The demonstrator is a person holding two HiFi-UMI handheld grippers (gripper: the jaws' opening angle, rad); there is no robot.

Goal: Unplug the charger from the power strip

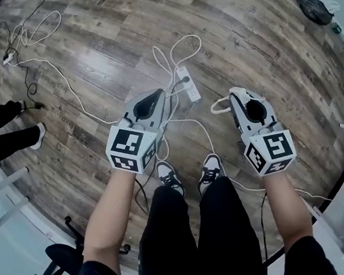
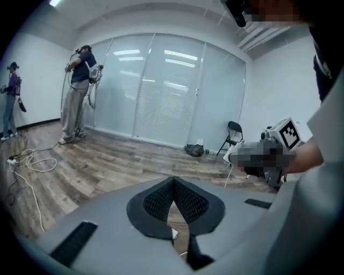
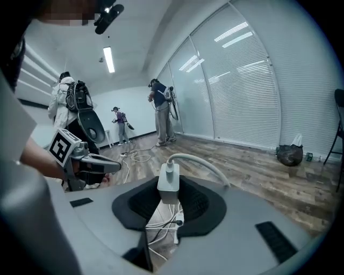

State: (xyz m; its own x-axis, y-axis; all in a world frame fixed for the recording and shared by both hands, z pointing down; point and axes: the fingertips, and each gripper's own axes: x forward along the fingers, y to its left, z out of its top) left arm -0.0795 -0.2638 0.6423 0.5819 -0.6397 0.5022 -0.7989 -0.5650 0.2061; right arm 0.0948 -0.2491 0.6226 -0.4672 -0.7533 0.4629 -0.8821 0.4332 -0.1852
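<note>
Charger (image 3: 167, 181) white, boxy, cable (image 3: 194, 156) arcing off top

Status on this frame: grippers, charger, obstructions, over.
Left gripper shut, empty. Right gripper shut on charger, out of power strip. Loose cables beside strip.

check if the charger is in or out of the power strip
Out. The white charger sits clamped in the right gripper, held well above the power strip on the floor.

Head view stares steeply down at the plank floor (image 1: 92, 63); both gripper views look outward, low across it.
</note>
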